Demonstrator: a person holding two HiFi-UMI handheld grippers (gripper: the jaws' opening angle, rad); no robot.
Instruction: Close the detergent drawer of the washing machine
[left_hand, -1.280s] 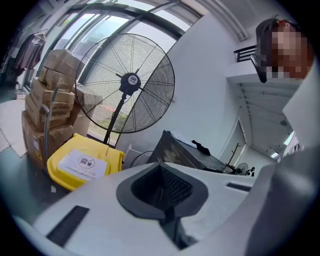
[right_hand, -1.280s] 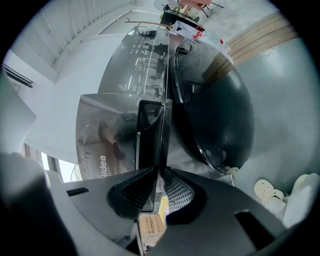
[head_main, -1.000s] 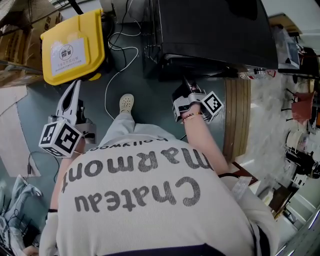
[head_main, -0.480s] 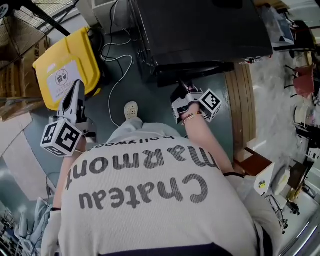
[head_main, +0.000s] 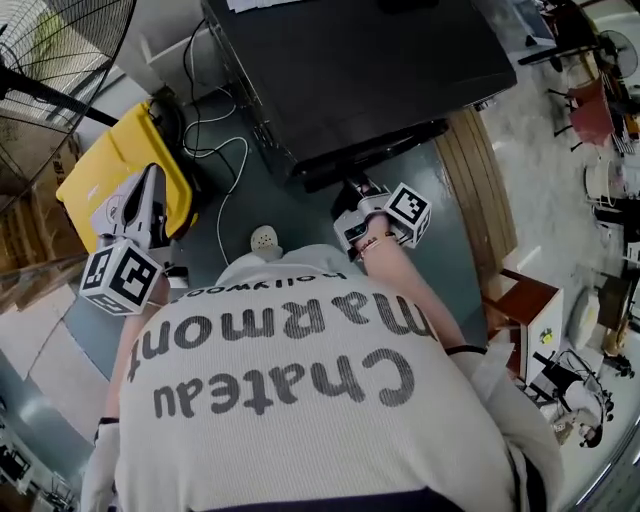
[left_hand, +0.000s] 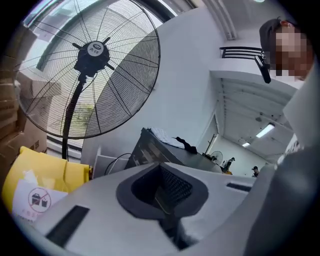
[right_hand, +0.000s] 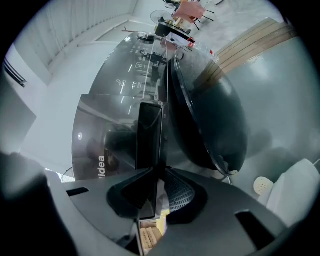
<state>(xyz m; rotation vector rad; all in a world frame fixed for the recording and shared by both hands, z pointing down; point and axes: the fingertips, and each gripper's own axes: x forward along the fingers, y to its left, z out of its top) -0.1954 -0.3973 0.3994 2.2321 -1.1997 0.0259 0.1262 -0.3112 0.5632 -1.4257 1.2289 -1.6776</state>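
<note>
The black washing machine (head_main: 370, 70) stands at the top of the head view. My right gripper (head_main: 355, 192) reaches to its front edge. In the right gripper view the dark detergent drawer front (right_hand: 150, 135) stands out from the glossy panel and runs down between my right gripper (right_hand: 155, 192) jaws, which are shut on it. The round door (right_hand: 210, 110) bulges just right of it. My left gripper (head_main: 152, 180) hangs far to the left, away from the machine, its tips together with nothing held. In its own view the left gripper (left_hand: 162, 192) points towards the machine's side.
A yellow bin (head_main: 110, 175) lies on the floor under the left gripper. A large standing fan (left_hand: 90, 70) is behind it. Cables (head_main: 215, 150) trail on the floor left of the machine. Wooden boards (head_main: 465, 160) lie to its right. The person's shoe (head_main: 264, 239) is below the machine.
The head view has swung, so machine and bin sit more tilted. The left gripper has drifted sideways beside the yellow bin. The right gripper stays on the drawer front.
</note>
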